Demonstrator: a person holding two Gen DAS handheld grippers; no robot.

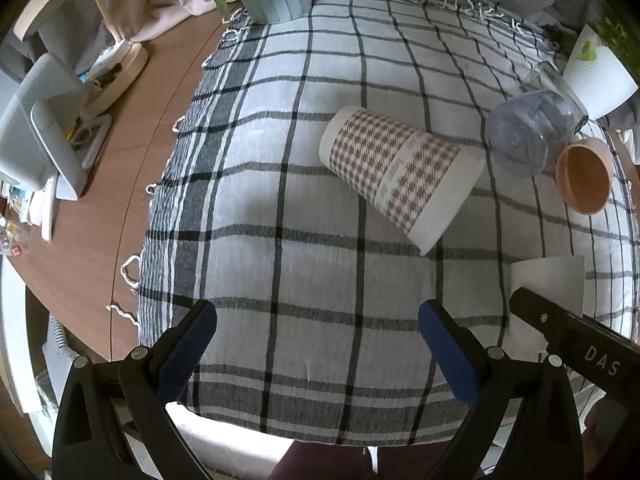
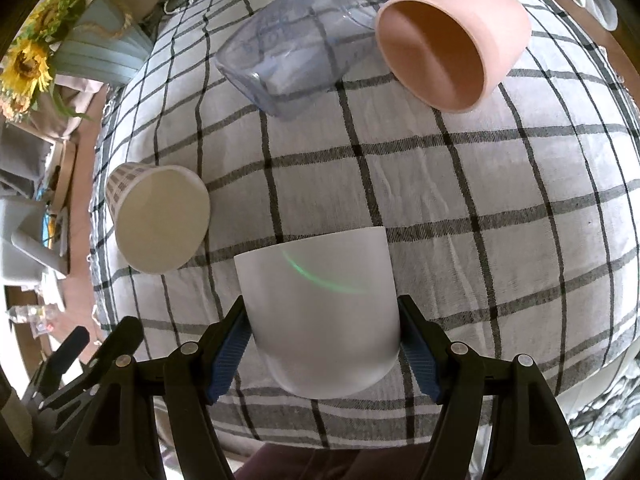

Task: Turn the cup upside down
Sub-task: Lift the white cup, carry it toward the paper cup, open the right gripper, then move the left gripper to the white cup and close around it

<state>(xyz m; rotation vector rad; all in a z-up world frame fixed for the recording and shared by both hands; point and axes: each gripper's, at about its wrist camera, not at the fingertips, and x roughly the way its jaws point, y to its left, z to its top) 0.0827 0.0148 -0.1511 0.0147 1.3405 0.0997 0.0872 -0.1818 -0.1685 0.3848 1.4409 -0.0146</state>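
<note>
1. Our right gripper (image 2: 322,344) is clamping the white cup (image 2: 320,304), blue pads pressing on both sides of it; our left gripper (image 1: 318,344) is hanging spread wide with nothing between its pads.
2. The white cup is sitting low over the near part of the checked cloth (image 2: 480,200), straight ahead of the right fingers. We are reading its long axis as running up and away from them, the rounded end nearest the camera, though which end is the mouth we cannot tell.
3. The right hand is plainly the nearer one, so the turn, in our judgement, is falling to its wrist.
4. The right view is showing the grip itself, plus a pink cup (image 2: 452,44) and a clear jug (image 2: 296,48) lying on their sides at the far edge.
5. The left view is showing only a corner of the white cup, yet it is laying out the patterned paper cup (image 1: 400,172) on its side mid-cloth, well apart from both grippers.
</note>
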